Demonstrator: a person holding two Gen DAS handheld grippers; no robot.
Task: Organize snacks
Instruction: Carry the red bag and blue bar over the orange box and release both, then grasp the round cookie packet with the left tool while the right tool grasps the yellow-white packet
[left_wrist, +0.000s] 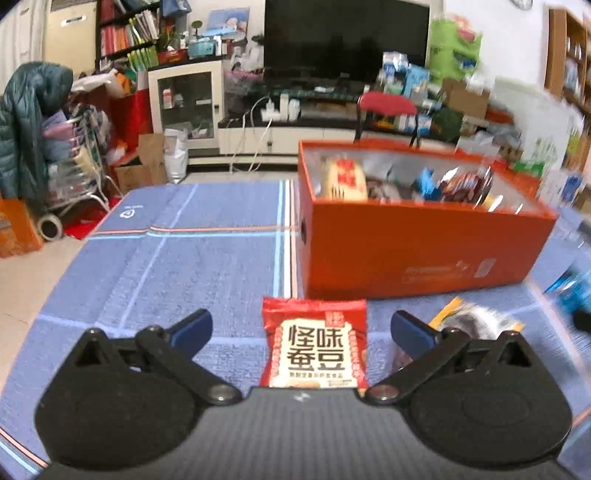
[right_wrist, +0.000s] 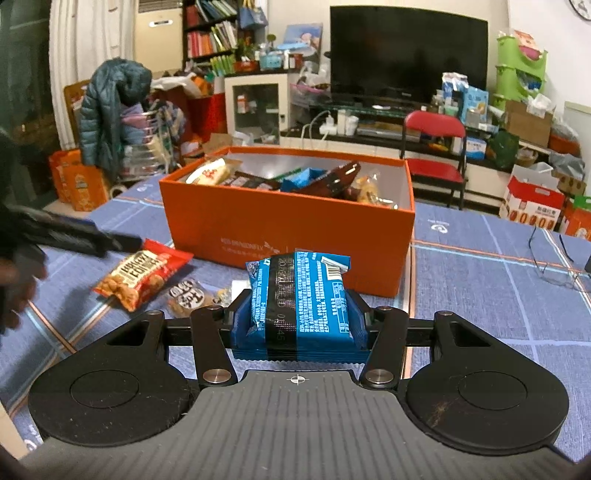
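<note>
the left gripper stands spread wide, its two blue-tipped fingers far apart above the blue striped tablecloth. between them, touching neither pad, a red snack packet with a cream label and bold dark characters lies flat on the cloth, its near edge hidden behind the gripper's body. just beyond the packet's far edge, ahead and to the right of these tongs, sits the orange box, open at the top and already holding a heap of wrapped snacks. a crinkled yellow and silver wrapper lies on the cloth behind the right finger, partly hidden by it. the right gripper is pinching a blue packet, its pads pressed against the packet's two sides, the packet's printed back facing up. straight ahead of these tongs stands the same orange box, close behind the held packet. to their left, on the cloth, lie the red snack packet and a smaller brownish packet beside it; the left gripper's dark fingers reach in blurred over the red one. a pair of glasses rests far to the right.
</note>
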